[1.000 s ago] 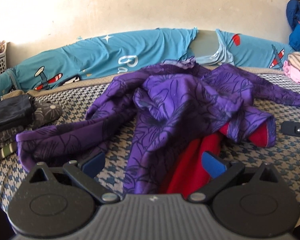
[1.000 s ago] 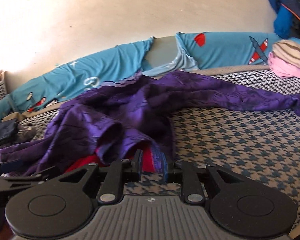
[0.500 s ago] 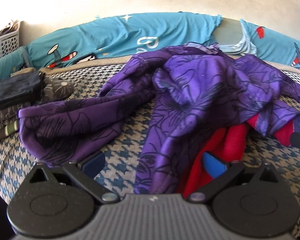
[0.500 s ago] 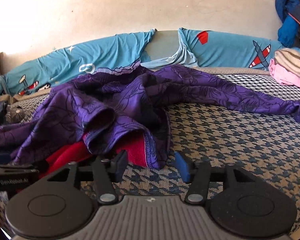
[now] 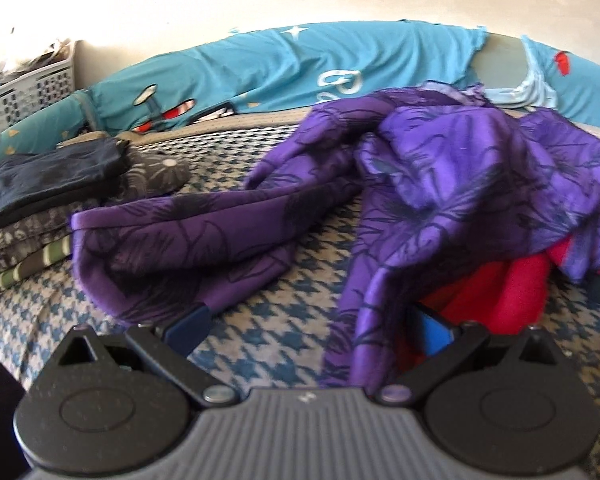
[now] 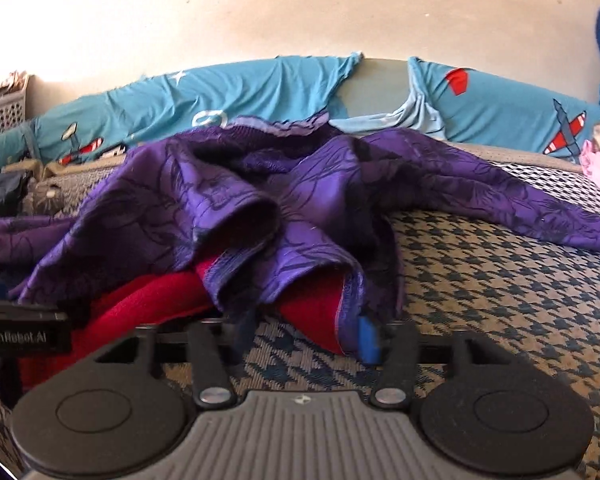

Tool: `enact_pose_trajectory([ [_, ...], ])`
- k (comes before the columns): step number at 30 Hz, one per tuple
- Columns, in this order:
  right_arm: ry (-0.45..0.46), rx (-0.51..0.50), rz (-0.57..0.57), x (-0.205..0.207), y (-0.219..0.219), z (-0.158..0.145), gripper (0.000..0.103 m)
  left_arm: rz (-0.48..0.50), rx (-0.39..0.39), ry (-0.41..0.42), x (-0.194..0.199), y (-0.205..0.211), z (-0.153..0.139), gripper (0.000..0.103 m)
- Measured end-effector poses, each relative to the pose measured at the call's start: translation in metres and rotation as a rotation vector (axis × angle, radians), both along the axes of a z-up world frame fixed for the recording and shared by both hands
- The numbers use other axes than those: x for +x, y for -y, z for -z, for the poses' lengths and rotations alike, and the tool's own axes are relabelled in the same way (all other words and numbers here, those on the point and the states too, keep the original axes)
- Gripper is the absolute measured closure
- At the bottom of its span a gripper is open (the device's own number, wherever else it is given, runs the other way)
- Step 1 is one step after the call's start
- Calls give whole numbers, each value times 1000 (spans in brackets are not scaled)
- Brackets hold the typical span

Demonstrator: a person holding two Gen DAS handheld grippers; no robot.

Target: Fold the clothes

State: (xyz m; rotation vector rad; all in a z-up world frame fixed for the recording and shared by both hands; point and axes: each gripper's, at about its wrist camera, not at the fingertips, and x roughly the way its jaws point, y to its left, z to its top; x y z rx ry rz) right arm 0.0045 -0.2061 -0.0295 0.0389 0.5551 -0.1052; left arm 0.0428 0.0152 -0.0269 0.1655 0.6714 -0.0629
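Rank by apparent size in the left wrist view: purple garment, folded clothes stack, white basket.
1. purple garment, by far the largest.
2. folded clothes stack.
3. white basket, partly cut off and farther away, so its true size is unsure.

Left tongs (image 5: 306, 322) gape wide; right tongs (image 6: 306, 332) are closing, both angled downward.

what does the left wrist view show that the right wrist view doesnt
Only the left wrist view shows the left gripper with its jaws wide apart, and the purple sleeve end lying near its left finger. Only the right wrist view shows the right gripper, its jaws closing around the red-lined hem, the long sleeve stretched right, and pink clothes. Both show the purple garment, the folded stack, the blue pillows and the houndstooth cover.
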Motion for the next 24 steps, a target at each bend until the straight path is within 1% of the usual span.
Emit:
enact_pose_trajectory([
  [1,-5,1,3,0,0,0,83,-11,1,0,1,-1,0,0],
  [2,-10,2,6,1,1,0,89,-22,1,0,2,-3,0,0],
  [4,-10,12,16,0,2,-2,93,-40,10,5,4,-5,-1,0],
  [7,7,31,34,-5,5,-7,95,-58,40,29,3,-5,-2,0],
  [10,54,37,45,-13,6,-18,96,-76,61,45,3,-4,-4,0],
  [12,85,55,51,-19,8,-27,96,-104,73,48,4,-6,-5,0],
  [16,147,106,67,-32,12,-45,96,-171,62,33,9,-17,-7,0],
  [18,180,108,81,-37,12,-53,98,-203,72,38,10,-21,-8,0],
  [21,216,105,112,-42,15,-62,98,-241,63,34,11,-29,-11,0],
  [24,226,108,153,-43,23,-66,98,-266,62,34,11,-34,-13,0],
])
